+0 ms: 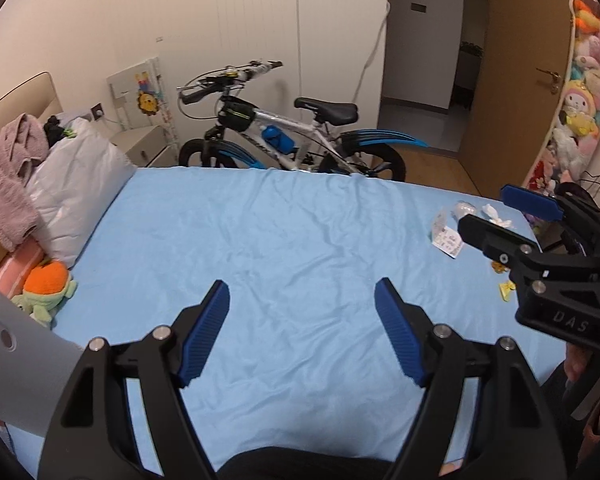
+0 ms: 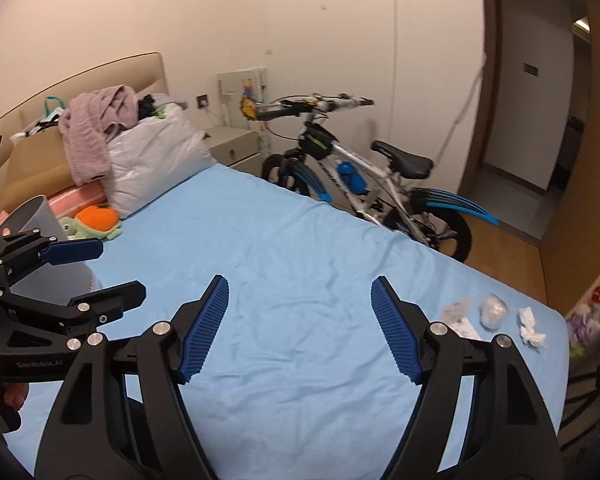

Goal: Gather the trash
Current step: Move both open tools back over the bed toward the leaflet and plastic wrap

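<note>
On the light blue bed sheet (image 1: 280, 220), near its far right corner, lie a printed paper slip (image 1: 446, 236), a clear plastic wad (image 1: 464, 209), a crumpled white tissue (image 1: 496, 216) and a small yellow wrapper (image 1: 506, 290). The right wrist view shows the slip (image 2: 458, 314), the wad (image 2: 494, 310) and the tissue (image 2: 530, 326) to the right of my right gripper (image 2: 300, 280), which is open and empty over bare sheet. My left gripper (image 1: 302, 284) is open and empty too. A grey bin (image 1: 16, 360) stands at the left, just behind my left gripper (image 2: 120, 270).
A white and blue bicycle (image 1: 292, 140) leans beyond the bed's far edge. A grey pillow (image 1: 76, 192), a pink towel (image 1: 8, 184) and an orange and green plush toy (image 1: 46, 284) lie at the headboard end. Stuffed toys (image 1: 580, 112) and an open wooden door (image 1: 516, 80) are at the right.
</note>
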